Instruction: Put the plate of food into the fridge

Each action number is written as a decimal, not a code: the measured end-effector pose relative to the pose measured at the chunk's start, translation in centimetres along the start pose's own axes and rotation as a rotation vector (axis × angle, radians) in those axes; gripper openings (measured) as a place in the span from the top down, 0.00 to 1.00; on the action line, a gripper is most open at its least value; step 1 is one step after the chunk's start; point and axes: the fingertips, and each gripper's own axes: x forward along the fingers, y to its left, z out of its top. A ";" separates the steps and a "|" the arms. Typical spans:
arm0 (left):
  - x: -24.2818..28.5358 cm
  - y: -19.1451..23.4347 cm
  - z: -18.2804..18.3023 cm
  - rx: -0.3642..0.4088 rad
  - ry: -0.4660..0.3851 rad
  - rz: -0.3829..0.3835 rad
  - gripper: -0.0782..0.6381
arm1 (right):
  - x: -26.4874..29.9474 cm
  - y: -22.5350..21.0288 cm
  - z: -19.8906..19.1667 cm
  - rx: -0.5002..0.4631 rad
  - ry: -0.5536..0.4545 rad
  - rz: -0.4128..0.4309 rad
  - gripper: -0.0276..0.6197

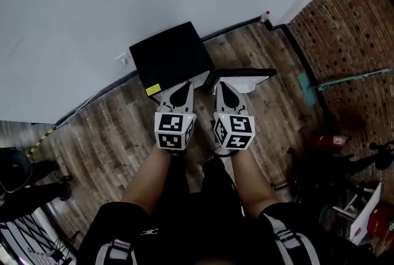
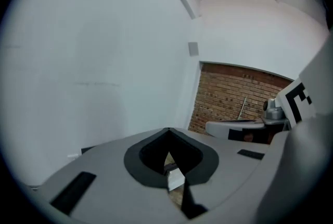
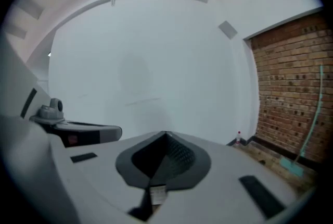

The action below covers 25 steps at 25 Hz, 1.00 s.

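No plate of food shows in any view. A black box-shaped cabinet (image 1: 171,57) with a yellow sticker stands against the white wall. Beside it is a white panel with a black edge (image 1: 245,76); I cannot tell whether it is the cabinet's door. In the head view my left gripper (image 1: 186,84) and right gripper (image 1: 220,83) are held side by side above the floor, just in front of the cabinet. Each has its jaws together and nothing between them. The left gripper (image 2: 167,130) faces the white wall and the right gripper (image 3: 166,134) does too.
A brick wall (image 1: 345,23) runs down the right, with a teal-handled broom (image 1: 345,80) and red and black gear (image 1: 335,153) in front of it. A small bottle (image 1: 266,17) stands in the corner. A dark chair (image 1: 13,170) is at the left. The floor is wood plank (image 1: 104,128).
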 end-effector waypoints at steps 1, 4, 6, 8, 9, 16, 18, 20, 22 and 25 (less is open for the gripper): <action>-0.3 -0.6 2.4 0.019 -0.010 0.000 0.90 | -0.7 -0.1 2.3 0.014 -0.012 -0.001 0.94; -1.4 -2.3 8.9 0.048 -0.045 0.005 0.90 | -2.9 -0.4 9.3 0.030 -0.082 -0.003 0.94; -2.8 -3.5 12.0 0.041 -0.069 0.013 0.90 | -4.9 -0.3 12.6 0.020 -0.104 0.009 0.94; -4.1 -4.9 14.6 0.049 -0.095 0.017 0.90 | -6.9 -0.6 15.3 0.020 -0.123 0.018 0.94; -4.7 -5.6 15.7 0.057 -0.107 0.016 0.90 | -7.9 -0.8 16.5 0.024 -0.137 0.018 0.94; -6.9 -7.6 20.4 0.107 -0.160 -0.007 0.90 | -10.6 0.2 22.4 0.007 -0.241 0.034 0.94; -7.1 -8.0 20.8 0.101 -0.175 -0.007 0.90 | -11.0 0.4 22.9 -0.009 -0.255 0.033 0.94; -7.4 -8.2 21.0 0.109 -0.193 0.001 0.90 | -11.4 0.4 23.0 -0.036 -0.264 0.020 0.94; -7.5 -8.7 21.2 0.123 -0.207 0.003 0.90 | -11.7 0.3 23.1 -0.060 -0.273 0.006 0.94; -7.5 -9.5 21.5 0.139 -0.215 0.003 0.90 | -12.1 -0.2 23.1 -0.056 -0.278 0.006 0.94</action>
